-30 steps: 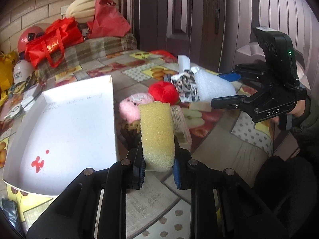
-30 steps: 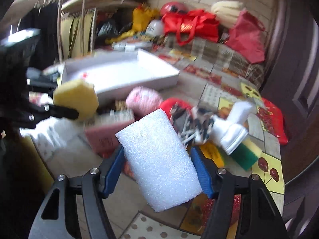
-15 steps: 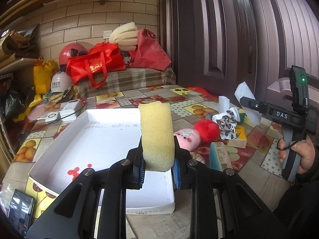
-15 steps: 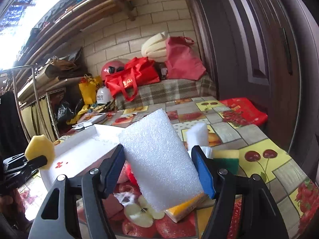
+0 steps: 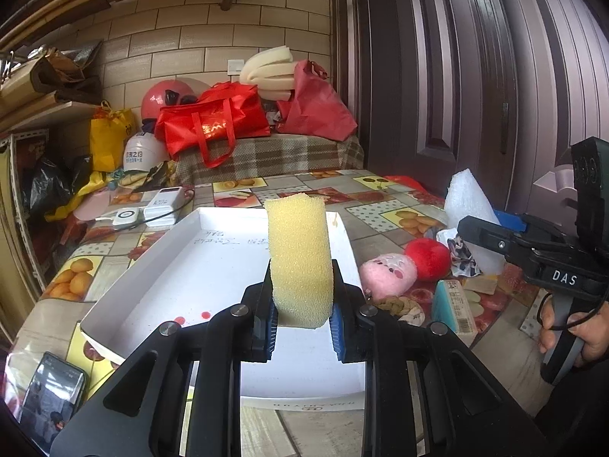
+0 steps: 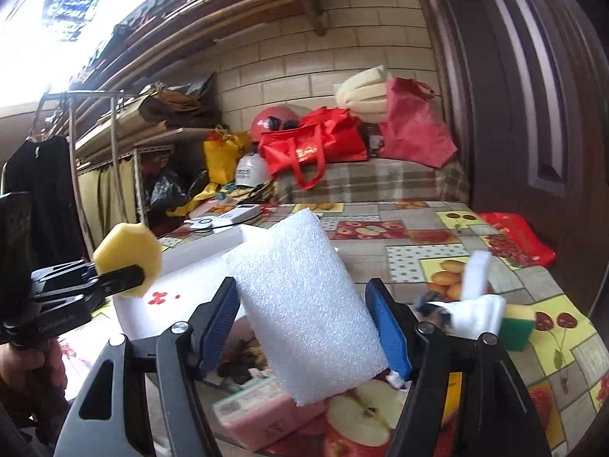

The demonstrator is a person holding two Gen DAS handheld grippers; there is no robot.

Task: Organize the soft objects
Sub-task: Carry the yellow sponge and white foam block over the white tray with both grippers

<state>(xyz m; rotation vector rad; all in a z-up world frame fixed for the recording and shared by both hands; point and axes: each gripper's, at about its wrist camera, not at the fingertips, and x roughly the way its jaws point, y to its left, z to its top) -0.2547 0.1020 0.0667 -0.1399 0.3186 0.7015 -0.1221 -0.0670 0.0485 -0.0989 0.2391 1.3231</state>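
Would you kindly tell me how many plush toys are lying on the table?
2: a pink plush beside the white tray, and a red plush ball touching its far right side. Others may be hidden.

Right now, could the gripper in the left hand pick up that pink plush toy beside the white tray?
Probably not yet. The left gripper is already shut on the yellow sponge, so it has no free grip. The pink plush toy itself lies uncovered just right of the white tray, so the sponge would need setting down first.
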